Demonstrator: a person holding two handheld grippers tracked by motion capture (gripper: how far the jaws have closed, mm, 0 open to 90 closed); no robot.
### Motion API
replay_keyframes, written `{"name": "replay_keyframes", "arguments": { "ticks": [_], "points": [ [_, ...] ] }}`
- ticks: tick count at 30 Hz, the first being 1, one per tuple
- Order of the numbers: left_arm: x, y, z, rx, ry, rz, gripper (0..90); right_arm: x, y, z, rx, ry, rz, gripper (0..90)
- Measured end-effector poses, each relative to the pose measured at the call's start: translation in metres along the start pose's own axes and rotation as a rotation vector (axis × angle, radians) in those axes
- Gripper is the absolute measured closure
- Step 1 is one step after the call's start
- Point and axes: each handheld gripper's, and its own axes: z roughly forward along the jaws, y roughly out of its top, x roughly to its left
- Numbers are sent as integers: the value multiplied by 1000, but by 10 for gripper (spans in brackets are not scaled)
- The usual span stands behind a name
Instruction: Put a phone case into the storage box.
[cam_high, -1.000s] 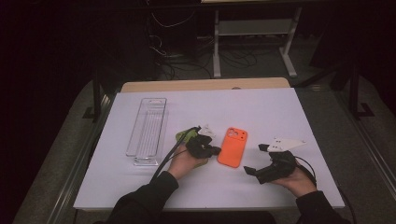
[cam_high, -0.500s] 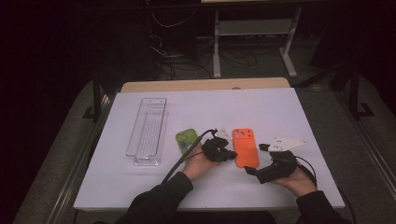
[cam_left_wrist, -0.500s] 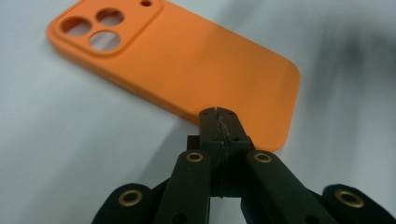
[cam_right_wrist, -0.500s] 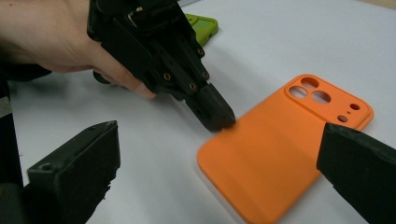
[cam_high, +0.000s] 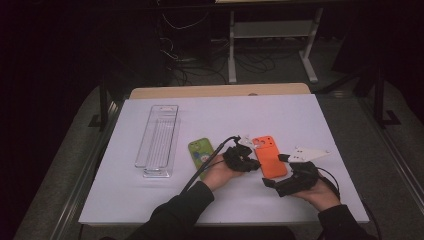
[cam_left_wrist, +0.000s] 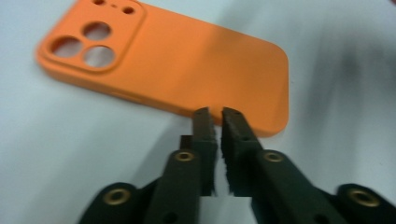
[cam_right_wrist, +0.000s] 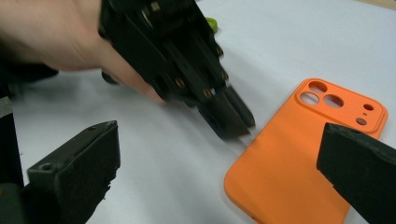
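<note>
An orange phone case (cam_high: 268, 156) lies back up on the white table top, camera holes toward the far side. My left gripper (cam_high: 255, 162) has its tips at the case's near left edge (cam_left_wrist: 177, 60). Its jaws have just been opening and stand a narrow slit apart (cam_left_wrist: 217, 114), with nothing between them. My right gripper (cam_high: 272, 184) rests to the right of it near the front edge. It stands wide open (cam_right_wrist: 219, 140), with the orange case (cam_right_wrist: 299, 158) and the left gripper's tips (cam_right_wrist: 233, 121) ahead of it. A green phone case (cam_high: 201, 152) lies left of the left hand.
A clear plastic tray (cam_high: 159, 140) lies lengthwise at the left of the white sheet (cam_high: 225, 115). Beyond the table's far edge there are dark floor, cables and a metal stand (cam_high: 270, 30).
The left gripper moved to the right and the orange case shifted right with it, away from the green case. Its jaws have parted slightly. The right gripper stayed where it was.
</note>
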Motion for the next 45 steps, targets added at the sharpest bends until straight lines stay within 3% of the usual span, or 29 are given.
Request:
{"name": "replay_keyframes", "arguments": {
  "ticks": [7,8,14,16,20,24,33,41,43,45],
  "points": [
    [2,-2,-33,-37,10,24,577,1,0,1,4,0,-2,0],
    [4,-7,-44,-42,10,31,551,1,0,1,4,-1,-1,0],
    [5,-18,-73,-60,16,37,437,1,0,1,6,-3,1,0],
    [6,-23,-89,-73,19,46,360,1,0,2,11,-4,-1,0],
    [4,-33,-103,-96,20,48,263,1,0,2,12,-4,-1,0],
    [3,-43,-112,-90,24,48,178,0,0,2,17,-4,7,0],
    [3,-64,-125,-112,59,66,115,1,0,3,20,-5,9,0],
    [5,-78,-124,-127,52,23,24,1,1,5,29,-34,27,0],
    [5,-78,-124,-110,65,49,0,2,1,6,37,-41,37,0],
    [6,-78,-128,-127,66,31,0,2,2,8,41,-52,40,0]
  ]
}}
